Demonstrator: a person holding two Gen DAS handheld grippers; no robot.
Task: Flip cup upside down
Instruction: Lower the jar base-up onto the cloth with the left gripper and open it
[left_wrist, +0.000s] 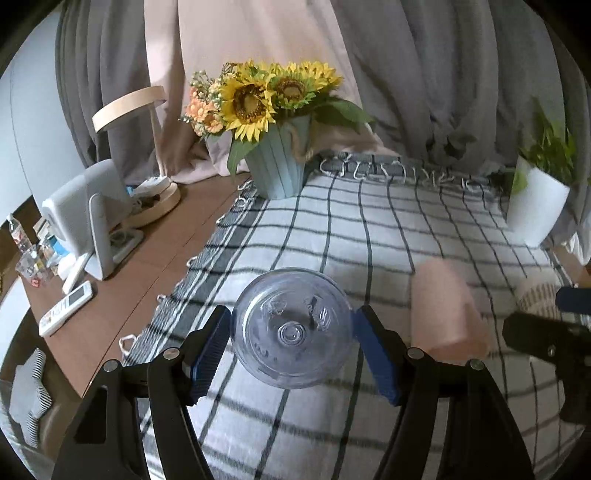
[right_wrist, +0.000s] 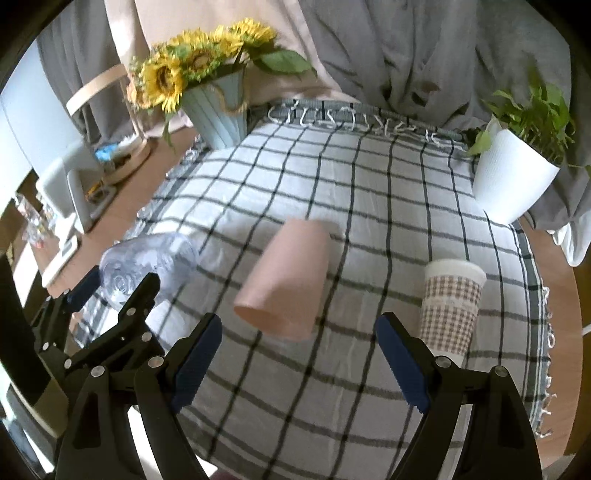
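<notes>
A clear plastic cup (left_wrist: 291, 328) sits between the blue pads of my left gripper (left_wrist: 291, 350), its base turned toward the camera; the pads touch its sides. It also shows in the right wrist view (right_wrist: 147, 262), tilted above the cloth. A pink cup (right_wrist: 286, 284) stands upside down in mid-cloth and shows in the left wrist view (left_wrist: 447, 310). A checked paper cup (right_wrist: 452, 302) stands upright to its right. My right gripper (right_wrist: 299, 362) is open and empty, just short of the pink cup.
A sunflower pot (left_wrist: 277, 162) stands at the cloth's far left corner, a white plant pot (right_wrist: 513, 173) at the far right. A lamp (left_wrist: 147, 199), a white device (left_wrist: 88, 221) and a remote (left_wrist: 66, 308) lie on the wooden desk to the left.
</notes>
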